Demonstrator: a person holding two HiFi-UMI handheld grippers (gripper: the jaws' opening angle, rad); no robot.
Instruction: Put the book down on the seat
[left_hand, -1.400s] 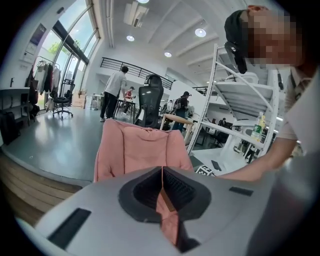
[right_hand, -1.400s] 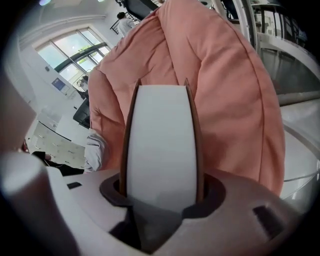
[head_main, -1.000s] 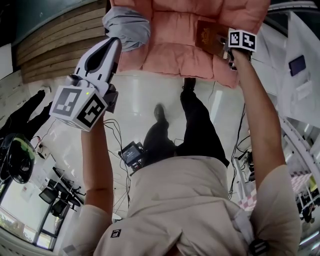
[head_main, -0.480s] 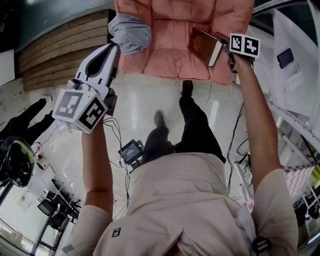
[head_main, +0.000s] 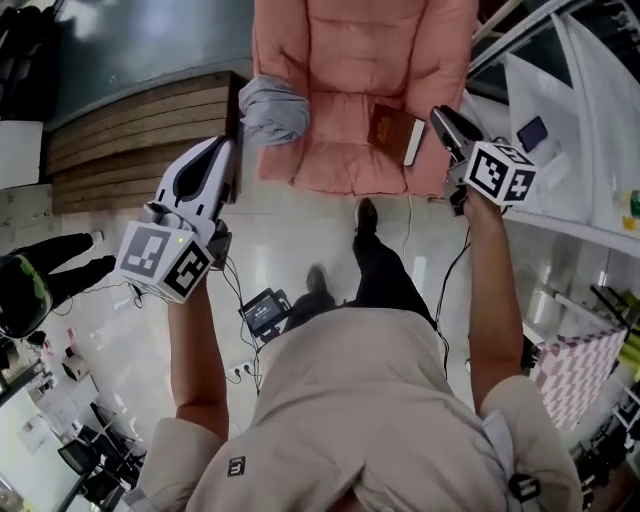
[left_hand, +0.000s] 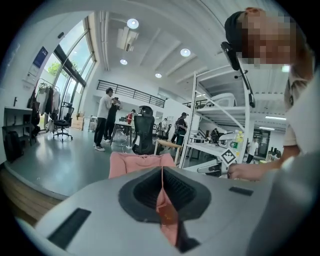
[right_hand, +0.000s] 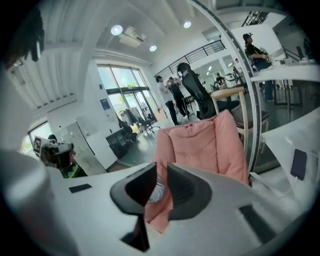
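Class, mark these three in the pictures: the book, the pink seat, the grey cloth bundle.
book (head_main: 392, 130): head view, middle of its brown cover.
pink seat (head_main: 345, 60): head view, bare backrest padding.
grey cloth bundle (head_main: 272, 110): head view, centre of the folds.

Open office: tall windows (left_hand: 60, 70), round ceiling lights (left_hand: 132, 23), glossy pale floor (head_main: 280, 225), wooden steps (head_main: 130, 130), black office chair (left_hand: 145, 131).

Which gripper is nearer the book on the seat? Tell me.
Right. The right gripper is just right of the book, jaws just closed further with nothing between; the left gripper hangs well left of it, past the grey bundle.
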